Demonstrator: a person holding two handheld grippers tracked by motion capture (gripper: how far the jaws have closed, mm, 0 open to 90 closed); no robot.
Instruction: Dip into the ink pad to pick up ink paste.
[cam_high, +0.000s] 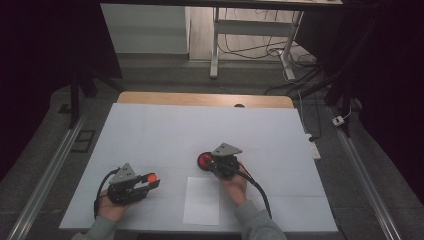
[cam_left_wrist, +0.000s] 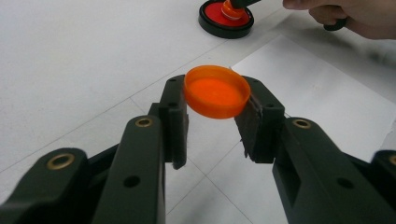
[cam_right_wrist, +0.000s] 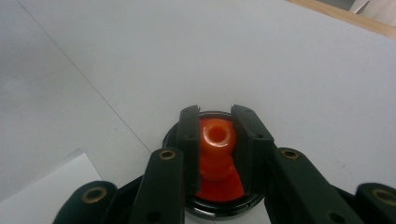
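Left gripper (cam_left_wrist: 212, 116) clamped on an orange cap (cam_left_wrist: 216, 91), held just above the white table (cam_high: 150, 130). Right gripper (cam_right_wrist: 215, 140) clamped on an orange stamp (cam_right_wrist: 215, 147) standing on the red ink pad (cam_high: 204, 160). White paper sheet (cam_high: 202, 200) between the 2 hands. Desk legs and cables behind.
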